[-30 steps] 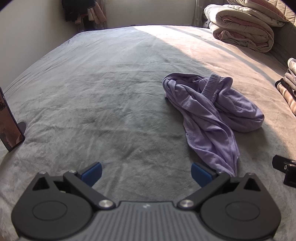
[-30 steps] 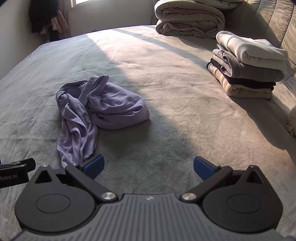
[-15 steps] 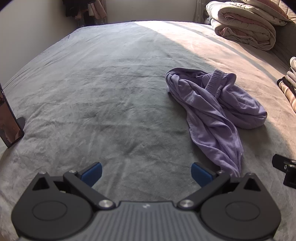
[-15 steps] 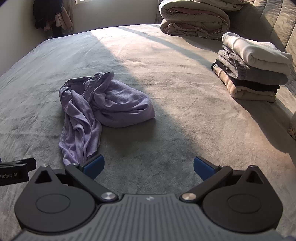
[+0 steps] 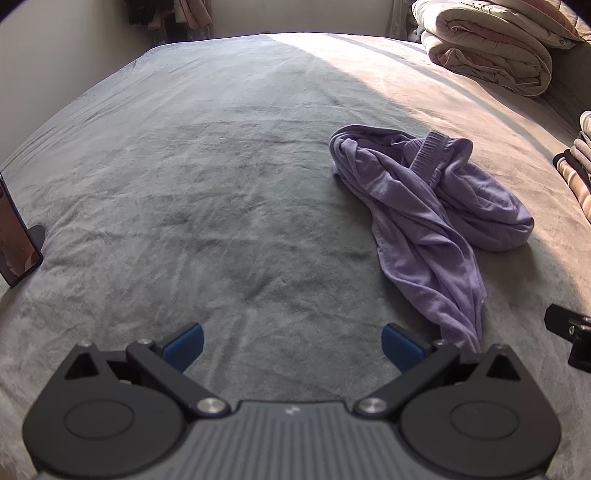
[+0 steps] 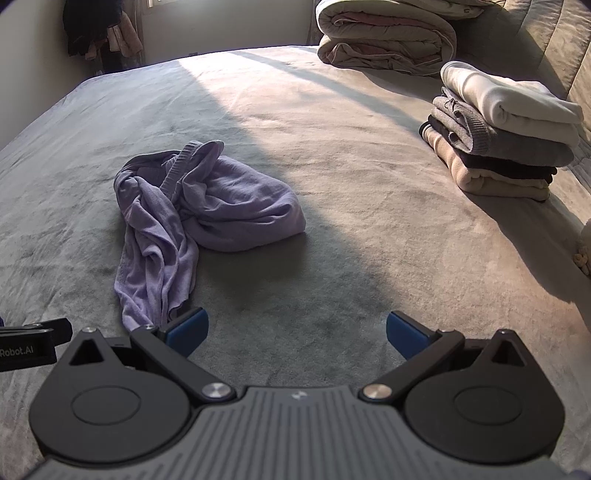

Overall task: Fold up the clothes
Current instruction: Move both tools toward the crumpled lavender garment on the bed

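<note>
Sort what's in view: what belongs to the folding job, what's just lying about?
Job:
lilac garment, crumpled on the bed
left gripper, open
right gripper, open
stack of folded clothes

Lying about:
rolled duvet
phone on a stand
hanging clothes

This is a bedroom in a home. A wide bed (image 5: 221, 177) covered in a grey plush blanket fills both views, with a rolled comforter (image 6: 388, 37) at its far end, a stack of folded clothes (image 6: 506, 136) beside it, and garments hanging (image 6: 99, 33) in the corner.
</note>
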`<state>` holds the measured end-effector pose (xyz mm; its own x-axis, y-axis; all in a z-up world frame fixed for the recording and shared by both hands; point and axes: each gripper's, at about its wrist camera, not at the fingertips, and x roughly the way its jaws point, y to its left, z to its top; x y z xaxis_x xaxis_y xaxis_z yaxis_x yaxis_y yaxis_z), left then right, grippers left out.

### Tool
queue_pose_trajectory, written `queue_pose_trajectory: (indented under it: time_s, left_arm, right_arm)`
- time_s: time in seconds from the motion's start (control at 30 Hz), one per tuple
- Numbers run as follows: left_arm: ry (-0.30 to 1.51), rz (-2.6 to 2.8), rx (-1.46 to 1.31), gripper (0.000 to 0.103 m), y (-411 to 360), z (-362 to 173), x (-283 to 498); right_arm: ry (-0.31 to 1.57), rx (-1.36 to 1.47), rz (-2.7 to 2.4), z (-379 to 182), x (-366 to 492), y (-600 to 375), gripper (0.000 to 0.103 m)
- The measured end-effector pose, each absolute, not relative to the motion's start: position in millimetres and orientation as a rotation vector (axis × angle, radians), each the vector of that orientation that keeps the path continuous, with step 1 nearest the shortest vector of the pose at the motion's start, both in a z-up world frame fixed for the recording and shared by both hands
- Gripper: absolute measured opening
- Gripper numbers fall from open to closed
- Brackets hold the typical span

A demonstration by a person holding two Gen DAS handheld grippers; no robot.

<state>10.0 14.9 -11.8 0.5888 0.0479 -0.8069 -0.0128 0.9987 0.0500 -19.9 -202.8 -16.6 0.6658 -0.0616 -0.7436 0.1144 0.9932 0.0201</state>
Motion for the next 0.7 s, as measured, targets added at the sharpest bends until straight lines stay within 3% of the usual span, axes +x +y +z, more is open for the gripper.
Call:
queue_pose_trajectory:
  time_s: [0.7]
  left_arm:
    - [0.953, 0.026, -0.008, 0.103, 30, -30, 26]
  right_arm:
    - [0.917, 0.059, -0.048, -33, -10, -198, 0.103]
